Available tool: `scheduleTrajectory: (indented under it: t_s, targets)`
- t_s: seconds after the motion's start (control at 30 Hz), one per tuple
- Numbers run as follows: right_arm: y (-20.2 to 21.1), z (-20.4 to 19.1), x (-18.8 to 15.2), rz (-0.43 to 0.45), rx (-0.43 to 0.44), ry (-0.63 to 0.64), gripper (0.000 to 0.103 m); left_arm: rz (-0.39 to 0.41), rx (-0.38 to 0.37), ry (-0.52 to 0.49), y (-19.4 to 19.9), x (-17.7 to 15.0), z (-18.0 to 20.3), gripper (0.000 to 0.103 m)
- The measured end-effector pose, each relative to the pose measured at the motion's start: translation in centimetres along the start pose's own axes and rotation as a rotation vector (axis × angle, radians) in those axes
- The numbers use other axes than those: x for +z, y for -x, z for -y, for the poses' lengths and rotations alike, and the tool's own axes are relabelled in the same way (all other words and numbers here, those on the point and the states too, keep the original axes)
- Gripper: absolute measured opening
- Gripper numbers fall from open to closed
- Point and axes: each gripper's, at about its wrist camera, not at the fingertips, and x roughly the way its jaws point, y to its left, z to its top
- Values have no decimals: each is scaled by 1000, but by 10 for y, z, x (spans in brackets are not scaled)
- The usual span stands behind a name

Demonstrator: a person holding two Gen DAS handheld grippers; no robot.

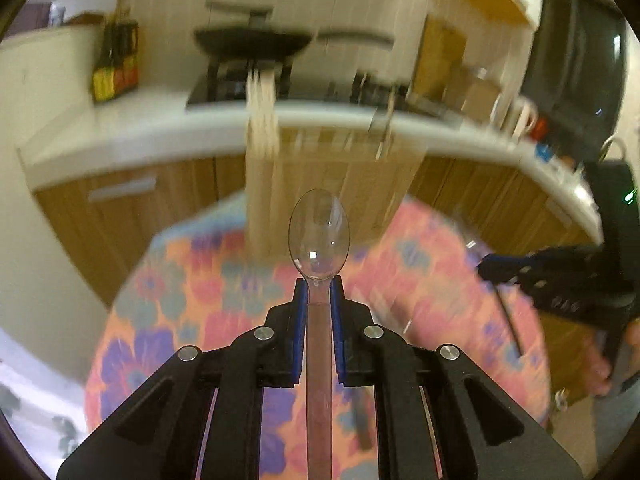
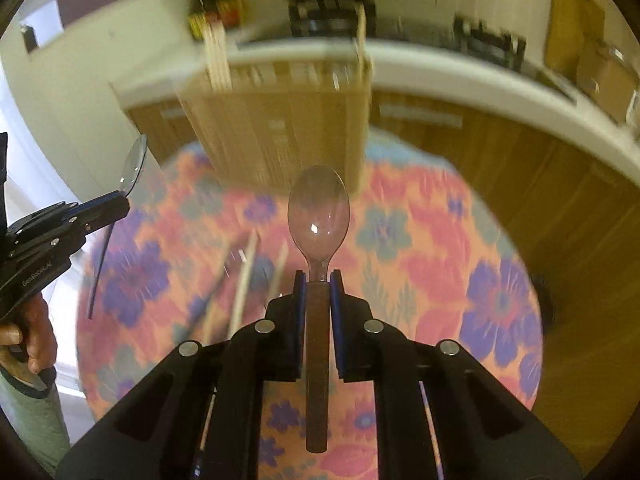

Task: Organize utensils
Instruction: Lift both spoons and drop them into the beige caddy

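My left gripper (image 1: 319,286) is shut on a clear plastic spoon (image 1: 319,232), bowl forward, held above the round floral table (image 1: 192,300). My right gripper (image 2: 319,280) is shut on a second clear plastic spoon (image 2: 319,208), also bowl forward above the table. A wooden utensil organizer (image 2: 280,132) stands at the table's far side; it also shows in the left wrist view (image 1: 320,184). Several loose utensils (image 2: 248,280), blurred, lie on the cloth left of my right gripper. The left gripper and its spoon (image 2: 134,164) appear at the left edge of the right wrist view.
Behind the table runs a white kitchen counter (image 1: 160,128) with wooden cabinets (image 2: 500,160) below. A black pan (image 1: 252,40) sits on a stove. Bottles (image 1: 116,60) stand at the counter's left. The right gripper's body (image 1: 560,280) shows at the left view's right edge.
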Motion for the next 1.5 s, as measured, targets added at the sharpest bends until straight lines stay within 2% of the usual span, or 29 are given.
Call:
scheduleTrajectory:
  t_s: [0.07,0.23,0.43,0.57,0.67,0.8,1.1,1.17,1.23,1.27,1.33,1.4,1.43,1.47,1.5]
  targets:
    - [12,-3,17,52,13,9,9,61,-32,-11,11,20,5,10]
    - [34,-5,61,174,40,20,9,175,-53,-25,20,67,8,10]
    - [50,0,114,361,77,-11,9,304,-123,33,8,110,-4,10]
    - [49,-1,142,497,54,-5,9,371,-114,55,-8,127,-9,10]
    - [37,3,157,542,33,-28,9,438,-72,49,-21,135,-11,10]
    - [12,12,164,572,-2,-69,9,504,-22,66,-41,138,-20,10]
    - [-34,28,153,573,-29,-117,10,542,26,94,-71,122,-31,11]
    - [-37,29,148,550,-2,-113,10,537,34,87,-73,116,-32,17]
    - [-35,32,142,545,18,-129,15,516,14,92,-72,110,-34,20]
    - [-32,34,136,550,26,-142,23,511,10,95,-71,107,-34,20]
    - [-27,37,127,544,36,-152,25,489,3,97,-66,102,-36,20]
    - [-21,40,116,525,57,-170,25,476,-3,102,-56,94,-36,32]
    - [-18,41,111,512,64,-179,25,469,-6,105,-50,91,-36,43]
    - [-14,40,103,489,68,-181,25,466,-13,107,-43,86,-36,47]
    - [-11,39,97,467,65,-174,25,450,-26,106,-36,80,-35,47]
